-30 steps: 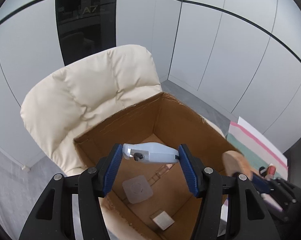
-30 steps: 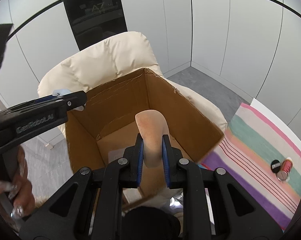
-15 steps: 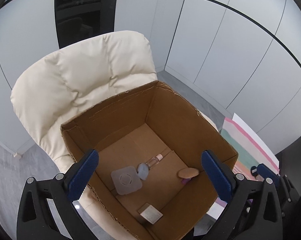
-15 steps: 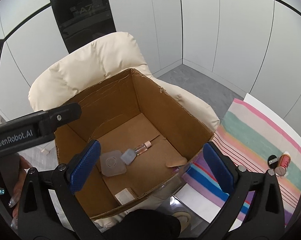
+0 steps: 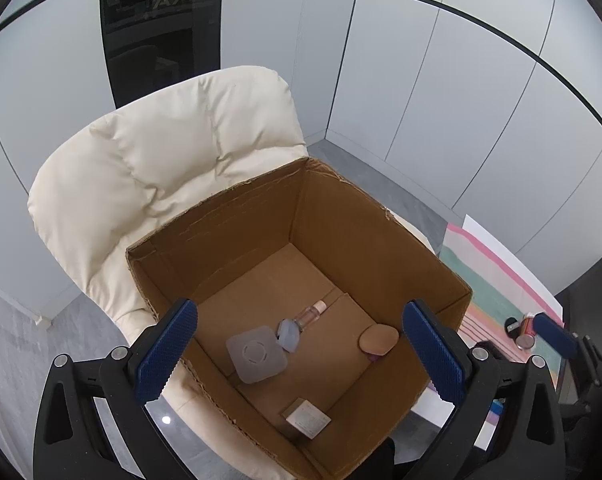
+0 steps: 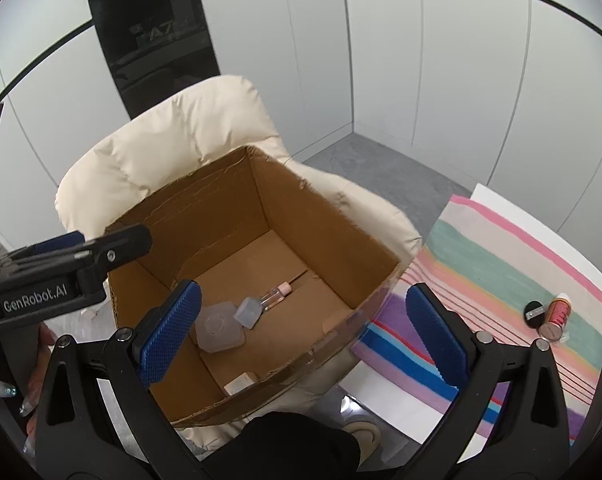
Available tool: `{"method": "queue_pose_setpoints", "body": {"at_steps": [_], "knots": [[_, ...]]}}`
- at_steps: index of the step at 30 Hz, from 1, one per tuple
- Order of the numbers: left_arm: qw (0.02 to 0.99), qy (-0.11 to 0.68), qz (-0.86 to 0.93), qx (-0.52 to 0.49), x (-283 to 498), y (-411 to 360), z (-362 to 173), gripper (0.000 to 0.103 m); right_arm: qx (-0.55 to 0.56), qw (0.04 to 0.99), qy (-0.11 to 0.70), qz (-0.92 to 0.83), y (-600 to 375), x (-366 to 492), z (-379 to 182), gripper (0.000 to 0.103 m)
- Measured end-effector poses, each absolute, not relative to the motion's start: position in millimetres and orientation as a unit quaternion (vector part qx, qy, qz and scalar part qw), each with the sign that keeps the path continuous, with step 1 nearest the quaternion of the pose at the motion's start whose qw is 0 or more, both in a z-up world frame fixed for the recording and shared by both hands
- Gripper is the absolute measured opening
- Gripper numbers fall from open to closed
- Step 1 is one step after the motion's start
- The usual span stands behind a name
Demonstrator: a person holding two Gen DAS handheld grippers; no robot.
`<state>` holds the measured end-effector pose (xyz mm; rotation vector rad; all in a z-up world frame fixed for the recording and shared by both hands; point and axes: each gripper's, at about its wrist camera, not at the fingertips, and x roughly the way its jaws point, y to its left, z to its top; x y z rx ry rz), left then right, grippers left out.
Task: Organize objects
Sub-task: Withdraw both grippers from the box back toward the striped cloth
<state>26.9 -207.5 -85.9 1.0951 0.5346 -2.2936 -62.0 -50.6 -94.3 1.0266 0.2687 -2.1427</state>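
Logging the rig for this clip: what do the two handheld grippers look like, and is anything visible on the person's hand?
Both grippers, left gripper and right gripper, have black frames, silver screws and blue textured pads. The left one's side reads "GenRobot.AI". The hand shows long decorated nails.

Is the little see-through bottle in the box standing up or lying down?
Lying down. The clear bottle rests on its side on the cardboard box floor, pink cap pointing toward the far wall.

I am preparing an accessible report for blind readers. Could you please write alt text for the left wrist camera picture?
An open cardboard box on a cream padded chair holds a grey square case, a small clear bottle, a tan sponge and a small beige box. The left claw hangs open and empty above it.
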Motion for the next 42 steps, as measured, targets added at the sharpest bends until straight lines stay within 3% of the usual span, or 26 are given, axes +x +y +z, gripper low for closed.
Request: {"method": "queue_pose_setpoints", "body": {"at_steps": [14, 42], "knots": [[0.263, 0.175, -0.848, 0.426, 68, -175, -87, 0.103, 0.379, 0.350, 0.113, -0.849, -12, -24, -76, 0.103], [0.223, 0.158, -0.849, 0.452, 138, -96, -92, 0.103, 0.420, 0.350, 0.081, -0.833, 79, 54, -99, 0.103]]}}
